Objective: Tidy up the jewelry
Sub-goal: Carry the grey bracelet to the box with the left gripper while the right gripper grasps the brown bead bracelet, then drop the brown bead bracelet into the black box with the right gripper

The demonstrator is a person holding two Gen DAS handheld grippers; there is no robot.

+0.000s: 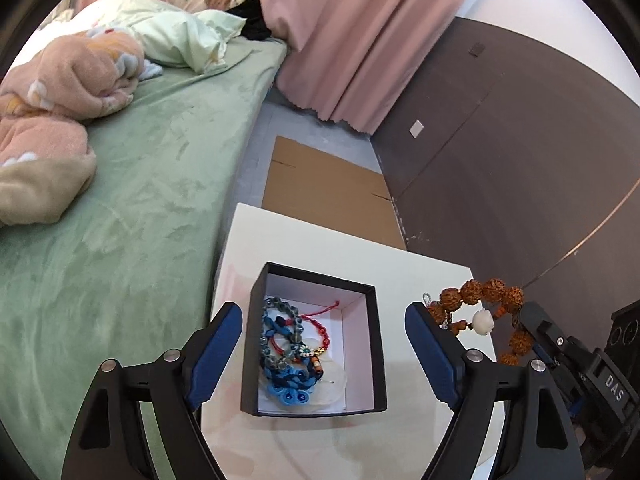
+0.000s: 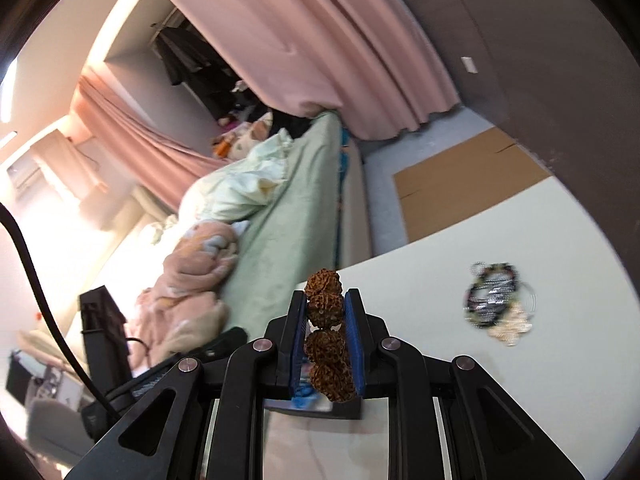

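Carrying a brown seed-bead bracelet (image 2: pixel 325 336) — the right claw (image 2: pixel 326 312) is clenched on it, several knobbly beads pinched between the blue pads (image 2: pixel 354 344). In the left wrist view the same bracelet hangs at right of frame, a white bead at its bottom, beside the black box (image 1: pixel 314 340) and not yet over it. Left claw (image 1: pixel 324 340) is released, fingers spread wide to either side of the box without touching it. Box sits on the white counter (image 1: pixel 420 276), lower centre; inside lie a blue-grey bead bracelet (image 1: pixel 280 332), a red cord (image 1: pixel 324 320) and blue knotted pieces. A small jewelry pile (image 2: pixel 496 300) waits on the counter at right in the right wrist view, blurred.

Step, as judged: transfer of one piece into the box. Next move calls for bringing the bracelet over the opening and lowering it before letting go — the dangling loop could catch the rim.
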